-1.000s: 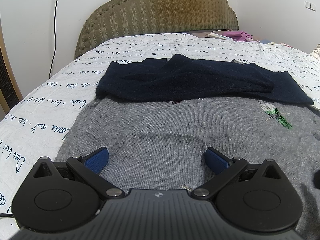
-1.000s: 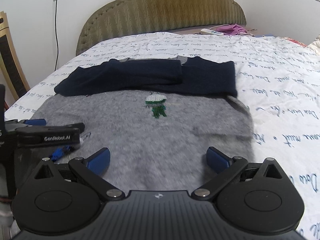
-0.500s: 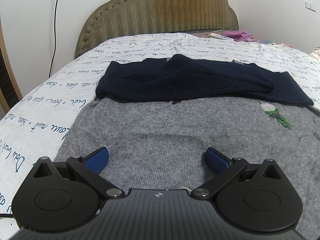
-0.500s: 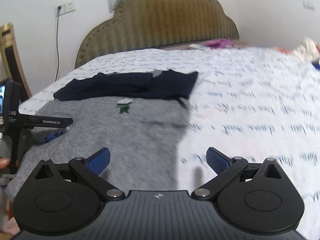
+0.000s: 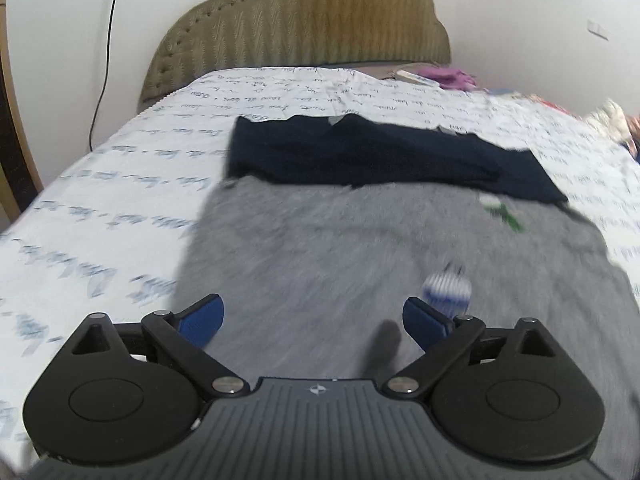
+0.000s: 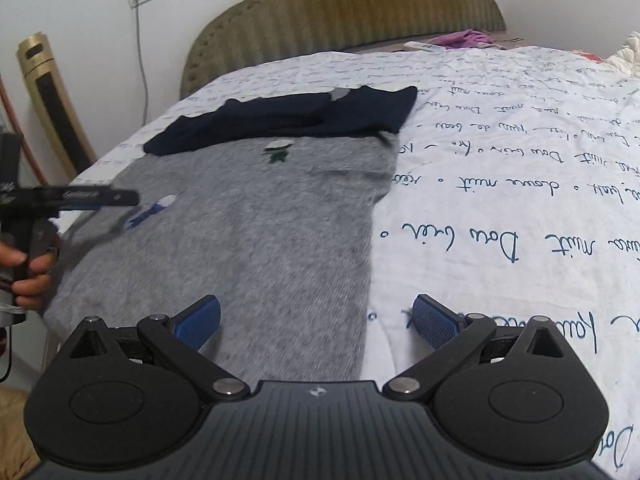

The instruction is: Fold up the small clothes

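Both wrist views sit low over the near edge of the bed, facing the headboard [image 5: 300, 28]. The left view looks along the gray sweater [image 5: 360, 264]; the right view, further right, straddles its right edge. Both share the sweater, its navy sleeves [image 6: 296, 116] and the headboard.

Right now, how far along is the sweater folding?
Done: the navy sleeves lie folded across the top of the grey sweater, which is spread flat on the bed. In hand: nothing; the left gripper and right gripper are both open over the hem end. Left: gripping the fabric and folding the body.
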The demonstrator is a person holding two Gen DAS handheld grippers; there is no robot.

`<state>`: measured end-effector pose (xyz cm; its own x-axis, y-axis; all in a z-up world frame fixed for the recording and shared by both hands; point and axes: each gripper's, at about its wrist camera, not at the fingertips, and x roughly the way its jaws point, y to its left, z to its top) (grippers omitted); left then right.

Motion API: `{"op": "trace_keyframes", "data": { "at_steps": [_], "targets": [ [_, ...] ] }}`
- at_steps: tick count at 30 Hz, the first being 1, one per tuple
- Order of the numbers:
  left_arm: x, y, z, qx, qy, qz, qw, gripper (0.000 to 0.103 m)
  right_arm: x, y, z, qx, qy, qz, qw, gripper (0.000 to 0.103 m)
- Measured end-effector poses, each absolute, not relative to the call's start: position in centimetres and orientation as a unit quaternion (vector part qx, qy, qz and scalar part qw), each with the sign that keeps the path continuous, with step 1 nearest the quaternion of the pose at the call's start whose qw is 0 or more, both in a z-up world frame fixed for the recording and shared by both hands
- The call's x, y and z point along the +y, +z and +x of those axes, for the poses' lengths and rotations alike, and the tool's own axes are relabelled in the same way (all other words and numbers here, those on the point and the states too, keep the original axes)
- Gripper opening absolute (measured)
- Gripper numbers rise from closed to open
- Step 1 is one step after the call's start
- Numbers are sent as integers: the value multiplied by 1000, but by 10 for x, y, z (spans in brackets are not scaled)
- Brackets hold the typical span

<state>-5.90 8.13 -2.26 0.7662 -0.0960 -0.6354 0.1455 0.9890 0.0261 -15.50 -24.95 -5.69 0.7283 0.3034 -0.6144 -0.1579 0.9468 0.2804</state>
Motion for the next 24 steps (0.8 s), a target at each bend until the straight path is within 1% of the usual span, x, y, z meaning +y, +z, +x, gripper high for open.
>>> {"op": "trace_keyframes", "data": {
  "at_steps": [3, 5, 7, 9, 12, 14, 18, 24],
  "targets": [
    [118, -17, -82, 332, -61, 40, 940, 100, -258, -56, -162, 346, 129, 121, 921, 103],
    [146, -14, -95, 330, -54, 27, 942, 100, -263, -58, -166, 350, 134, 137, 917, 103],
    [175, -12, -104, 338, -66, 3, 939, 99, -268, -60, -171, 355, 141, 149, 912, 103],
    [199, -13, -110, 351, -83, -26, 932, 96, -271, -61, -177, 358, 156, 164, 906, 103],
    [221, -20, -114, 365, -141, -66, 918, 95, -278, -65, -182, 367, 176, 206, 890, 103],
    [225, -27, -115, 367, -165, -86, 912, 93, -284, -68, -184, 367, 183, 235, 881, 103],
    [217, -37, -116, 363, -227, -118, 896, 94, -285, -70, -183, 370, 213, 279, 860, 103],
    [175, -49, -114, 377, -323, -146, 856, 95, -245, -71, -166, 378, 289, 291, 830, 103]
  ]
}}
